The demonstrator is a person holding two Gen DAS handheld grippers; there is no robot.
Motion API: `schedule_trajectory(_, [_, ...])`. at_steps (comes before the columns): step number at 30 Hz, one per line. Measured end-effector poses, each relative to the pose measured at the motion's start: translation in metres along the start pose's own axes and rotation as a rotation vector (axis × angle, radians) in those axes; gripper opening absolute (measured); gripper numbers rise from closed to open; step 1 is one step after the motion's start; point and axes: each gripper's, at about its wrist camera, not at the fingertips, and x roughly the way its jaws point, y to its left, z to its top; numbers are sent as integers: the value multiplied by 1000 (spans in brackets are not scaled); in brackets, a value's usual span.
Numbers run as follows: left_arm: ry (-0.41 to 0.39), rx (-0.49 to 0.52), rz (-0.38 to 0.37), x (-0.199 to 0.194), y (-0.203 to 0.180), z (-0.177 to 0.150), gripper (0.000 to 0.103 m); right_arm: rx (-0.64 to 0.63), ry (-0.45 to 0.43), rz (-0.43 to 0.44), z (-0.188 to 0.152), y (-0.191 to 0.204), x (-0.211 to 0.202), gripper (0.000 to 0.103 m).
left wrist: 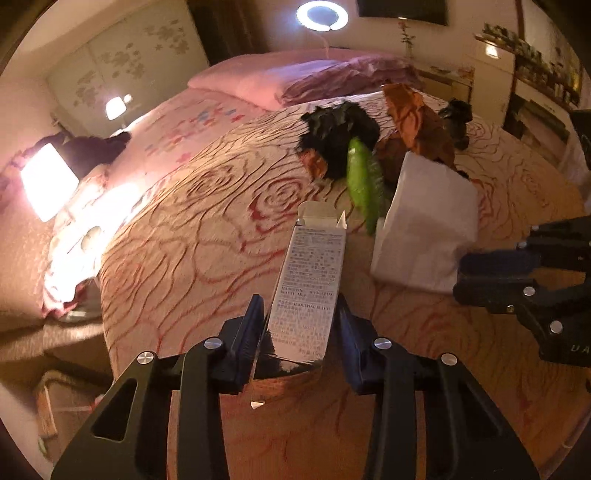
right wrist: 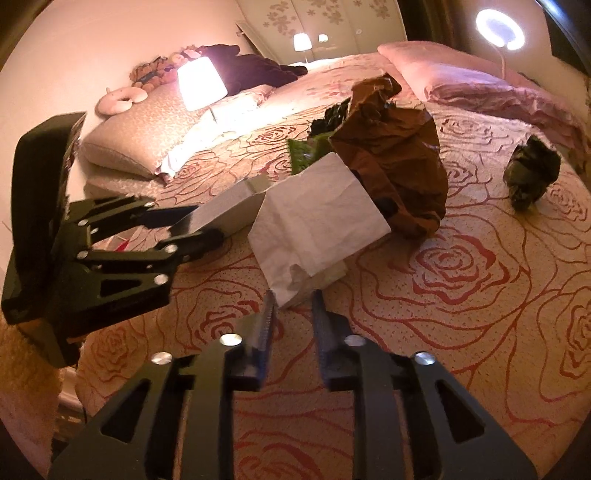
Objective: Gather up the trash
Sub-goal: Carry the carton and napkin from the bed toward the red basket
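Observation:
My left gripper (left wrist: 301,314) is shut on a long white printed carton (left wrist: 310,288), held above the rose-patterned bed; it also shows in the right wrist view (right wrist: 225,210). My right gripper (right wrist: 293,306) is shut on the corner of a white paper bag (right wrist: 317,221), which shows in the left wrist view (left wrist: 424,229) too. Behind the bag lie a crumpled brown bag (right wrist: 399,162), a green wrapper (left wrist: 364,184) and black crumpled trash (left wrist: 340,129). Another dark crumpled piece (right wrist: 532,173) lies far right.
The bedspread (right wrist: 461,295) stretches to the right. Pink pillows (right wrist: 461,77) lie at the head. A lit lamp (right wrist: 201,83) and soft toys stand beyond the left bed edge. A ring light (right wrist: 498,27) glows behind.

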Motion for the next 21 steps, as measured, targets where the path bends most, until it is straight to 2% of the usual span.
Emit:
schedule_trajectory(1, [5,-14,11,-2,1,-3,37,-5,-11,-15,0,3,-2,50])
schedule_trajectory(2, [10,-32,26,-5,3,-7,37,-7,-22,-27,1,3,-3,54])
schedule_trajectory(6, [24,-127,60,-15,9,-21,37,-19,-59,-53,9,6,-7,54])
schedule_trajectory(10, [29,-232,73,-25,18,-31,37,-46,-86,-116,19,7,0,53])
schedule_trajectory(11, [28,-246,79,-27,20,-33,37,-53,-83,-113,21,7,3,51])
schedule_trajectory(14, [22,-296,97,-35,21,-43,36,-67,-53,-77,24,12,15,37])
schedule_trajectory(16, [22,-317,115,-40,20,-50,36,-77,-37,-44,23,18,19,19])
schedule_trajectory(18, [22,-324,127,-44,20,-57,36,-104,-25,6,19,28,19,15])
schedule_trajectory(21, [23,-342,141,-50,21,-65,36,-141,-26,57,14,43,13,15])
